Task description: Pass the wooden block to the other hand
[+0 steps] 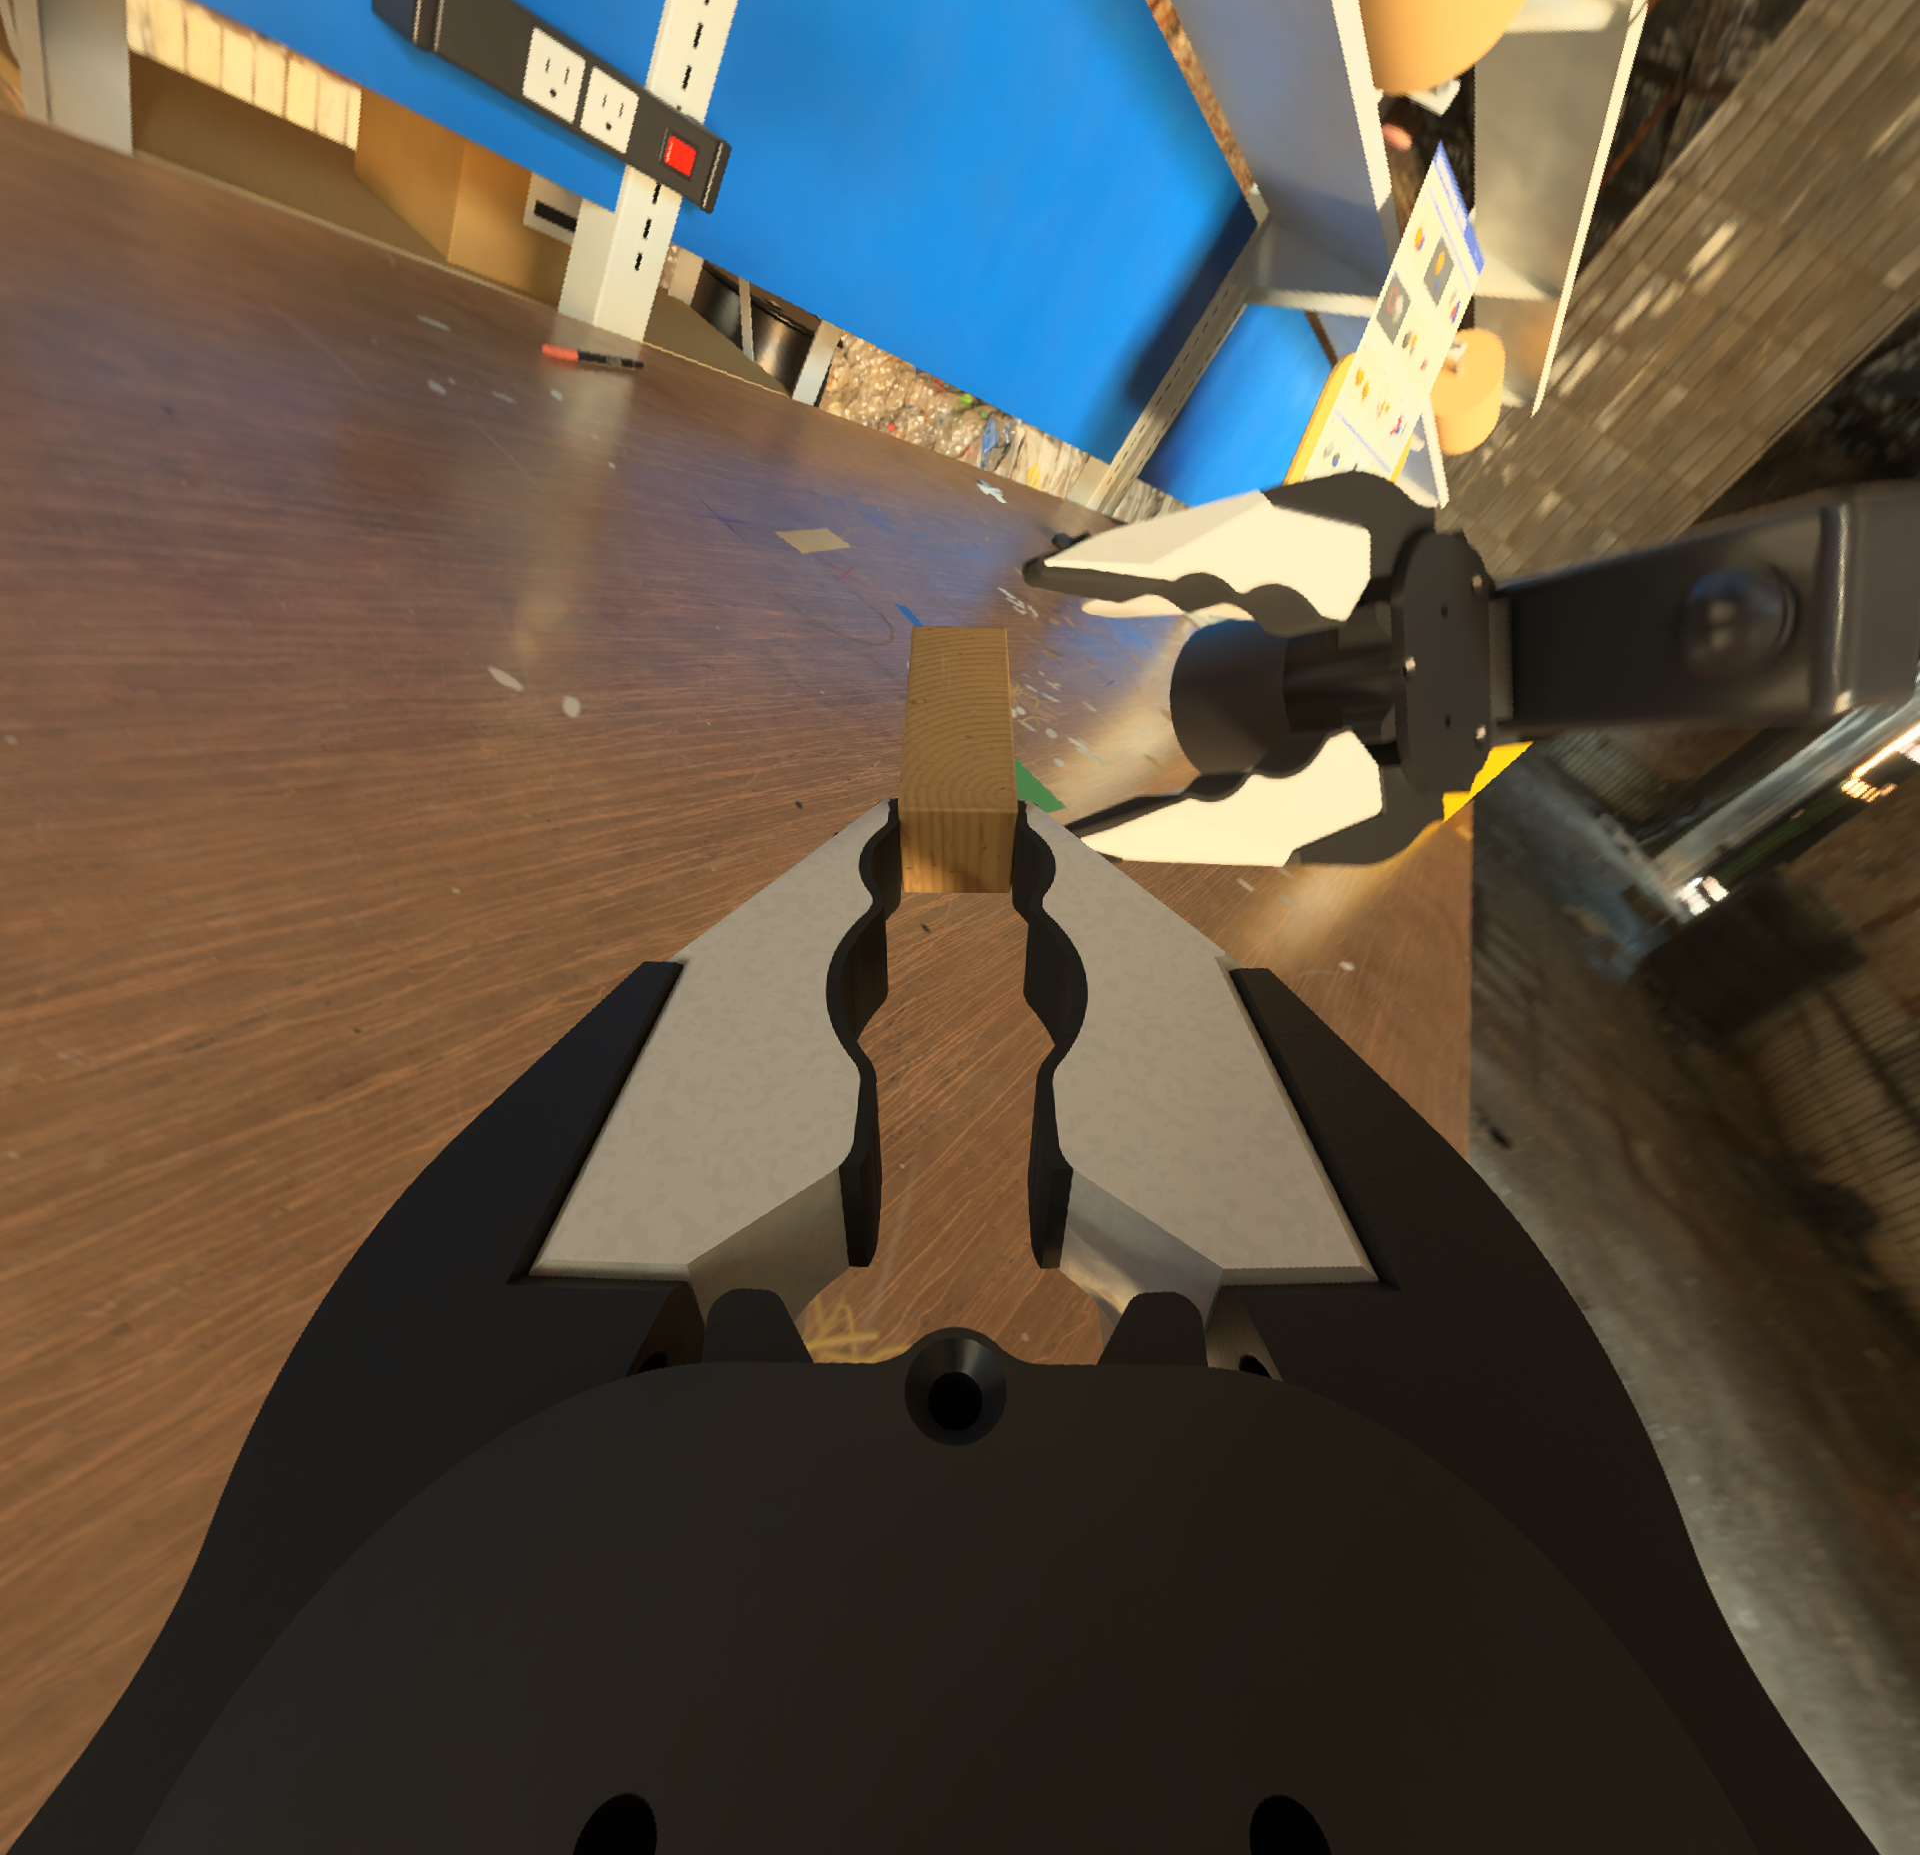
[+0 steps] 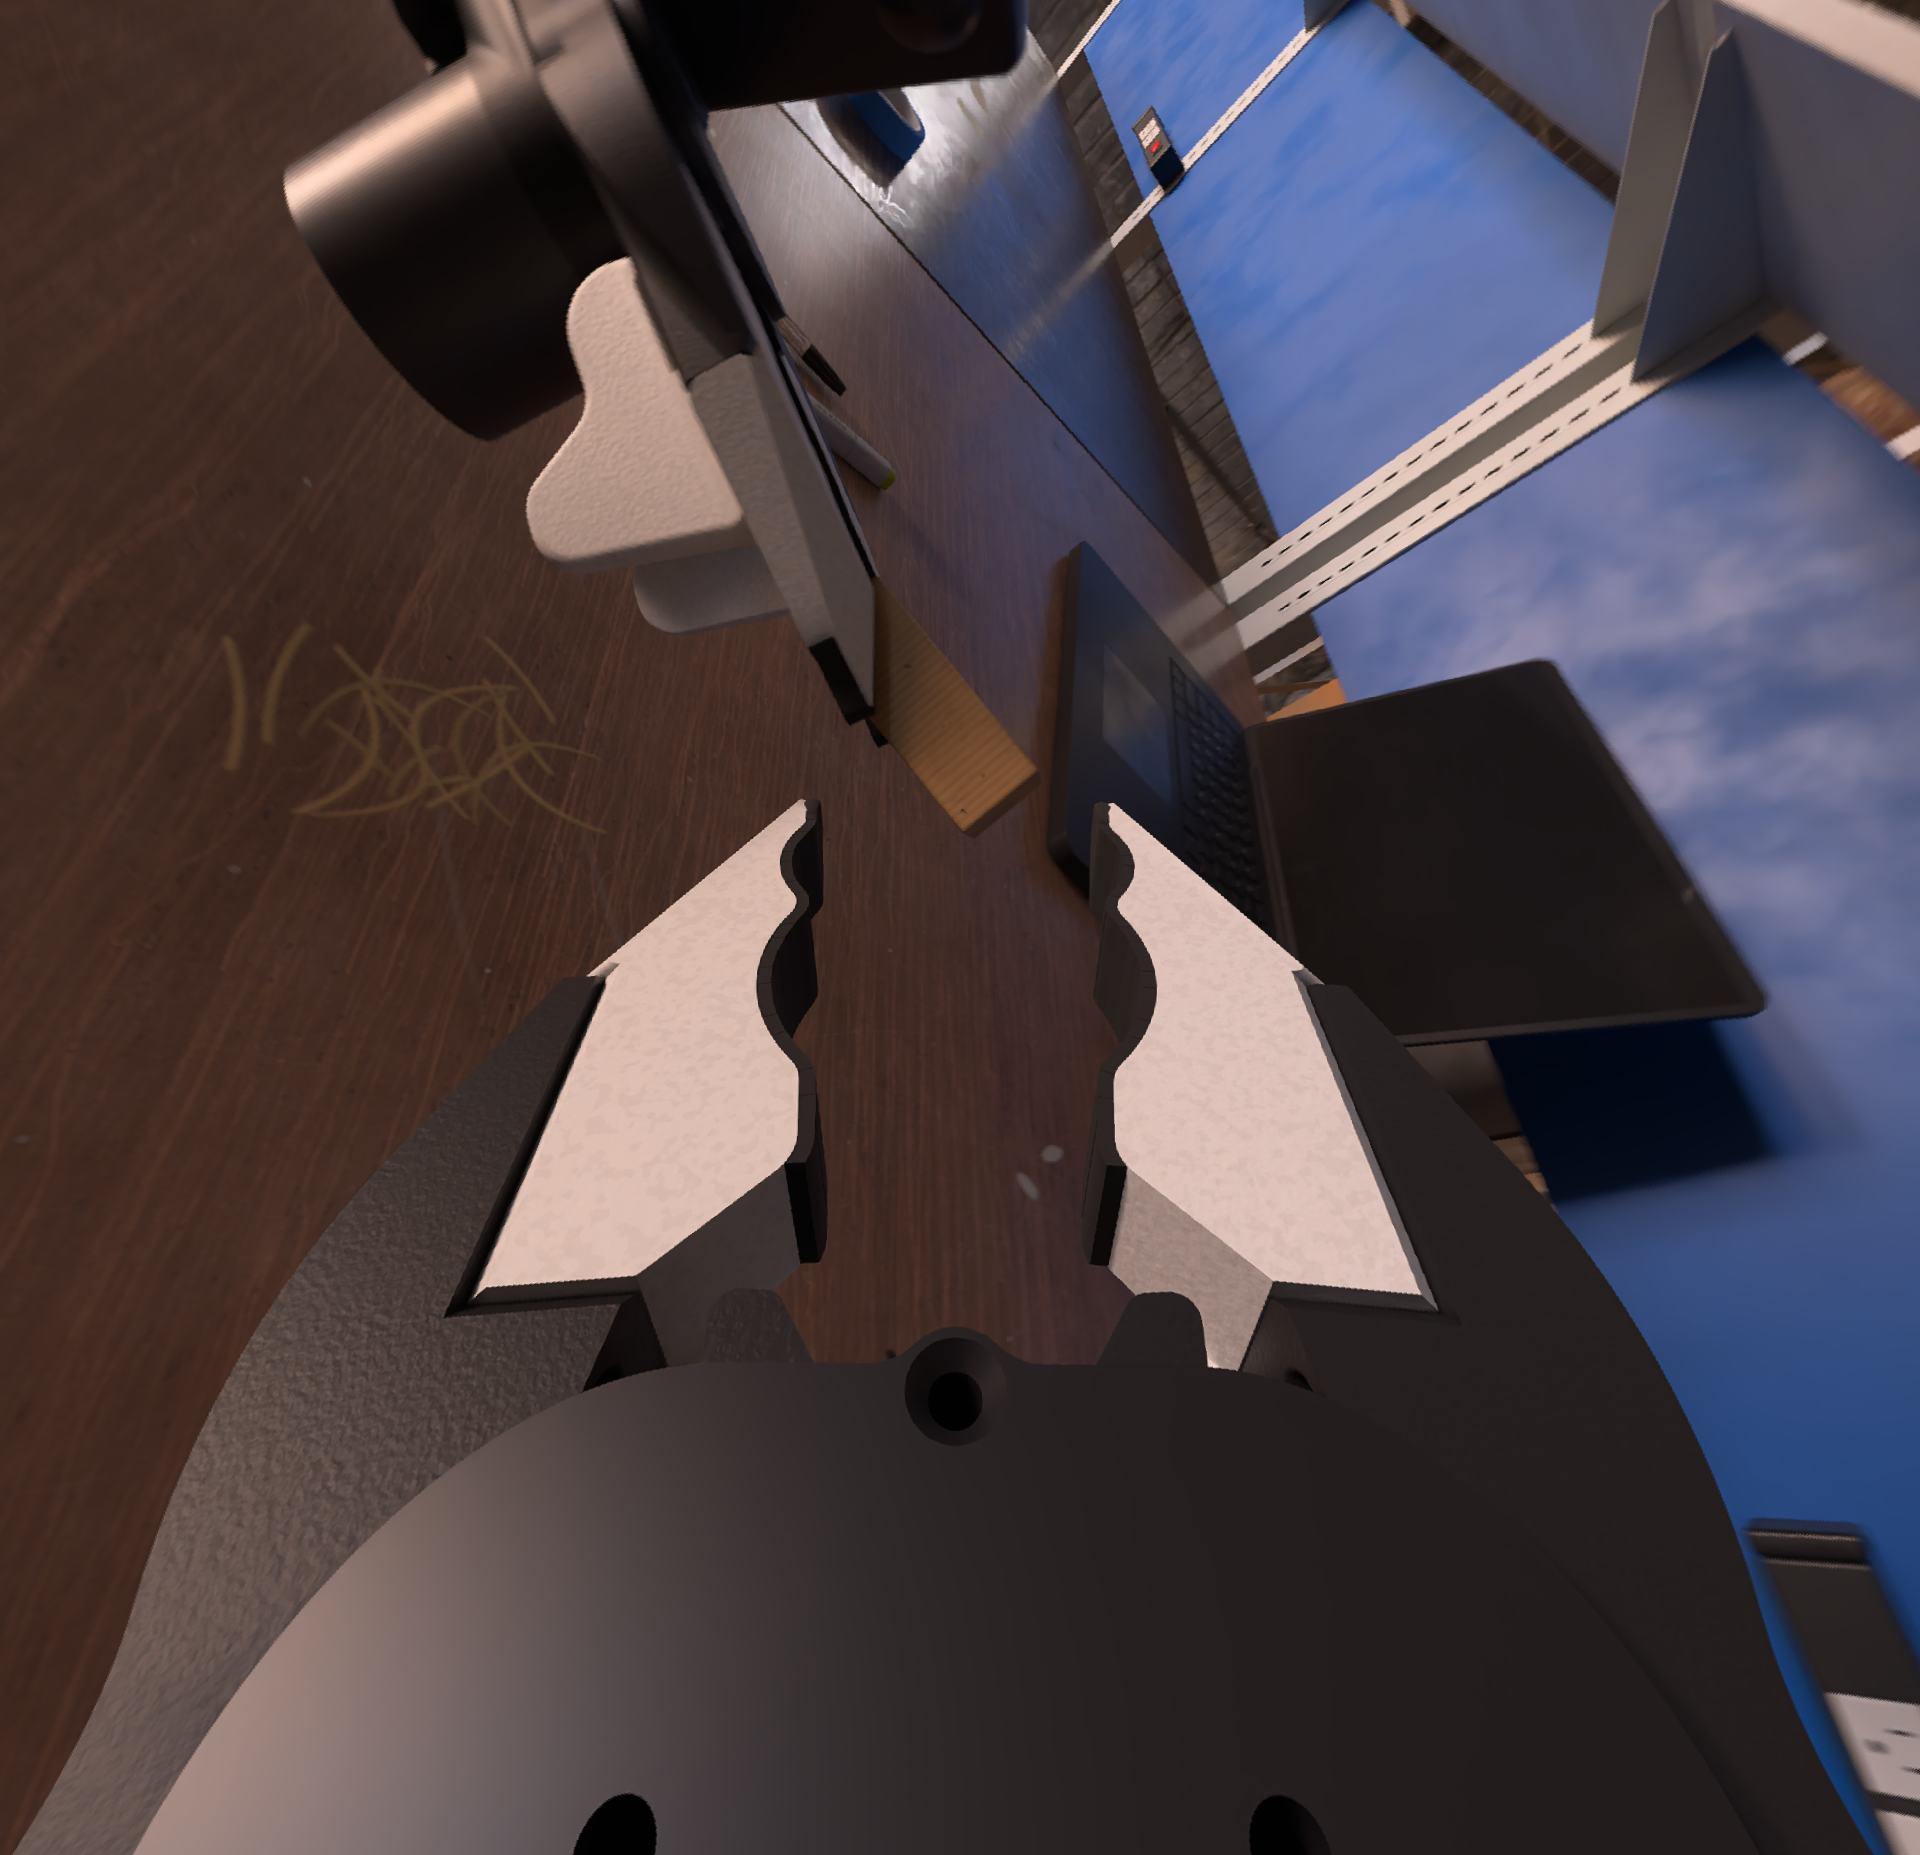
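My left gripper [image 1: 956, 831] is shut on the near end of a light wooden block [image 1: 958, 735], which sticks out forward past the fingertips above the brown table. My right gripper [image 1: 1049, 699] shows in the left wrist view to the right of the block, its two white fingers spread wide, apart from the block. In the right wrist view my right gripper [image 2: 956, 818] is open and empty, and the block [image 2: 951, 730] hangs just beyond its tips, held by the left gripper [image 2: 868, 709] coming from the upper left.
The brown wooden table [image 1: 416, 662] has paint flecks and a red marker [image 1: 587, 355]. An open black laptop [image 2: 1351, 818] lies just right of the block. A blue back wall [image 1: 935, 195] with a power strip [image 1: 561, 80] and white shelf posts stands behind.
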You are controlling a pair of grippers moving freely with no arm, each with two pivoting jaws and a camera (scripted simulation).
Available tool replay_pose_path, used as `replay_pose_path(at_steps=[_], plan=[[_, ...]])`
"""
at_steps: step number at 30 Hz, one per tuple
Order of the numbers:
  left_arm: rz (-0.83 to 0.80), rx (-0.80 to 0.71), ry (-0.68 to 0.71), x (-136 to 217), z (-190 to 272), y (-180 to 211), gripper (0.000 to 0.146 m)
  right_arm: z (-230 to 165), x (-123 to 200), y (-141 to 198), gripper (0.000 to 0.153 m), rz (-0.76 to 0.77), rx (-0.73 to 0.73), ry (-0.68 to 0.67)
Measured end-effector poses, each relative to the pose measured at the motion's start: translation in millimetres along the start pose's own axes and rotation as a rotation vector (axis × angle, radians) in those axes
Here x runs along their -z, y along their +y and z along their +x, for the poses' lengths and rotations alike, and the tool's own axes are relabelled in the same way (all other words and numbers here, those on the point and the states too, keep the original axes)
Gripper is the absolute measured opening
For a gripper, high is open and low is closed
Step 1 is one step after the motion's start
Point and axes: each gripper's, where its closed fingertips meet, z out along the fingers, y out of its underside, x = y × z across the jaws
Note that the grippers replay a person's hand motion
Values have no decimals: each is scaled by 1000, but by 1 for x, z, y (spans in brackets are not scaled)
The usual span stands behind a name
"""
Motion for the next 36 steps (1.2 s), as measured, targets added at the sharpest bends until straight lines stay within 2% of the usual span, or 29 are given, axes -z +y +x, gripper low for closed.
replay_pose_path(at_steps=[4,7,10,18,24,28,36], plan=[[-16,-165,-15,0,7,-2,20,8,6,5,54,36,-206,-57],[-12,-280,1,1,17,-4,20,10,12,5,64,90,-376,-130],[-6,-358,39,1,28,-4,20,10,15,2,78,116,-455,-178],[-43,-516,135,0,49,7,20,-13,22,-18,71,182,-483,-360],[-96,-619,187,0,59,19,20,-34,26,-22,52,140,-361,-444],[-114,-630,196,1,59,23,20,-39,28,-23,39,134,-313,-457],[-138,-607,220,2,61,28,20,-45,30,-23,26,130,-276,-486]])
